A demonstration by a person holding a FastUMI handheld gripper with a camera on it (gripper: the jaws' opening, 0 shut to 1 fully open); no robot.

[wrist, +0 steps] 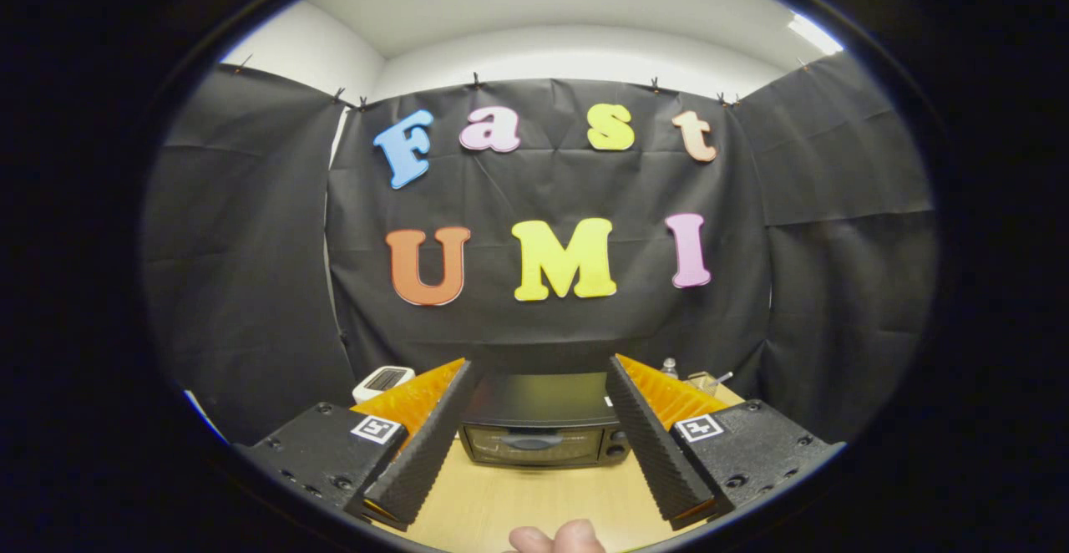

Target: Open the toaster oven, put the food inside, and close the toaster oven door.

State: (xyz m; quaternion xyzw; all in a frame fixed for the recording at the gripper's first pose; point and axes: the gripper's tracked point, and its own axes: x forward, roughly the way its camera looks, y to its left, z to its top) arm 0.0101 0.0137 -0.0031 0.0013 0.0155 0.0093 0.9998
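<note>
While held above the near edge of the wooden desk (534, 499), gripper (540, 382) spread wide, gripping nothing; black toaster oven (539, 423), door closed, just ahead between its fingers, toward the far edge.

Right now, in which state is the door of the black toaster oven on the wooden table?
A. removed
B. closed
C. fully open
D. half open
B: the black toaster oven beyond the open gripper shows its glass door flat against the front, handle up.
</note>
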